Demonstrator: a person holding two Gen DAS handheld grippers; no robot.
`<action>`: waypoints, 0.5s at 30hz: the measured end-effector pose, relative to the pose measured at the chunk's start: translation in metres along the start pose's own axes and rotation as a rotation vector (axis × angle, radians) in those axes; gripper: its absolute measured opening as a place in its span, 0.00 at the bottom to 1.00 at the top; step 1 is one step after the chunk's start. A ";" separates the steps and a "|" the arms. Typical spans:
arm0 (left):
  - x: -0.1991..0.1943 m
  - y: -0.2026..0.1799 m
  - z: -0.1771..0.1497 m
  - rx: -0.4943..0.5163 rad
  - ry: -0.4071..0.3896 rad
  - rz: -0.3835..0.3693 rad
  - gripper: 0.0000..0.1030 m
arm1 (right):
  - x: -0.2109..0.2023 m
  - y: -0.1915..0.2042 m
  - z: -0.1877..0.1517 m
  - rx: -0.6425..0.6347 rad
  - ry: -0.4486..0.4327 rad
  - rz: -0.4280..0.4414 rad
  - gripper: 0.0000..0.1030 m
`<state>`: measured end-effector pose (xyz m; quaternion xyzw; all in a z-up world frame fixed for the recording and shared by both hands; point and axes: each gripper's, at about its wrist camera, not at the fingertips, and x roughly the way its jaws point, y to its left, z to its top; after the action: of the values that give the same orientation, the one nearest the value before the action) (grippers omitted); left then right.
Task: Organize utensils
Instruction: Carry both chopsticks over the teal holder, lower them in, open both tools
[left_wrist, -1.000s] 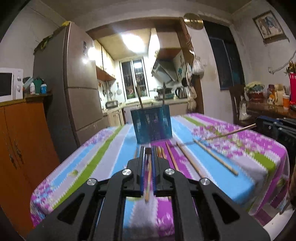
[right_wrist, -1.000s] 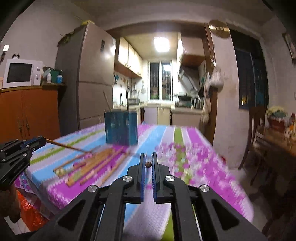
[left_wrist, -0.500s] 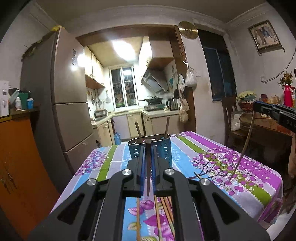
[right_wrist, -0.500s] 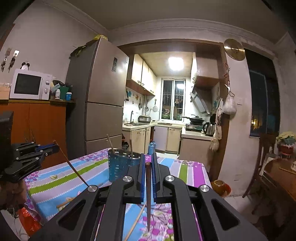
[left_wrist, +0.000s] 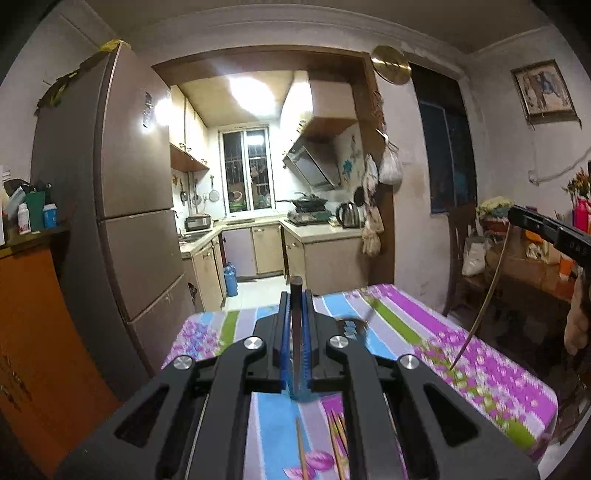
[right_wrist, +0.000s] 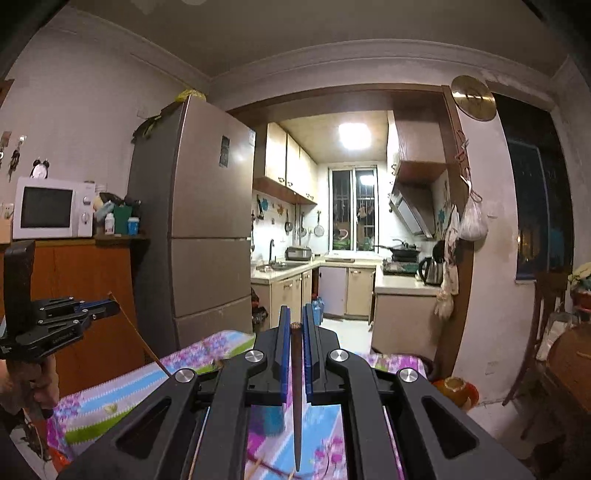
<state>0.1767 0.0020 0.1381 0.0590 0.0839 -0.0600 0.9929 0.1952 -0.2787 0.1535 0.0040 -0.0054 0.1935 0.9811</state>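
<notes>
My left gripper (left_wrist: 296, 295) is shut on a dark brown chopstick (left_wrist: 296, 332) that points down over the table. My right gripper (right_wrist: 294, 314) is shut on another dark chopstick (right_wrist: 296, 398), tip hanging down. The blue slotted utensil holder (left_wrist: 299, 391) stands under the left gripper, mostly hidden by the fingers; it shows blurred in the right wrist view (right_wrist: 271, 419). Several wooden chopsticks (left_wrist: 338, 435) lie on the striped floral tablecloth (left_wrist: 480, 362). The right gripper with its chopstick also shows in the left wrist view (left_wrist: 517, 216), and the left gripper in the right wrist view (right_wrist: 107, 308).
A tall fridge (left_wrist: 122, 206) and an orange cabinet (left_wrist: 33, 332) stand left of the table. A microwave (right_wrist: 51, 206) sits on the cabinet. A chair (left_wrist: 461, 251) and a cluttered side table (left_wrist: 535, 266) stand to the right. The kitchen lies beyond the table's far edge.
Both grippers have risen and tilted up, lifting their chopsticks off the table. The chopsticks now hang tip-down, and the left gripper is over the blue holder.
</notes>
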 end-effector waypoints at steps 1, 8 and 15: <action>0.003 0.005 0.008 -0.008 -0.005 -0.001 0.04 | 0.004 -0.001 0.005 0.001 -0.004 0.001 0.07; 0.037 0.029 0.062 -0.049 -0.023 -0.013 0.04 | 0.059 -0.004 0.065 -0.007 -0.051 0.007 0.07; 0.082 0.026 0.080 -0.032 0.020 -0.039 0.04 | 0.115 0.007 0.090 -0.004 -0.047 0.028 0.07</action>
<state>0.2732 0.0084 0.2051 0.0421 0.0958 -0.0775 0.9915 0.2976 -0.2291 0.2451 0.0063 -0.0287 0.2069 0.9779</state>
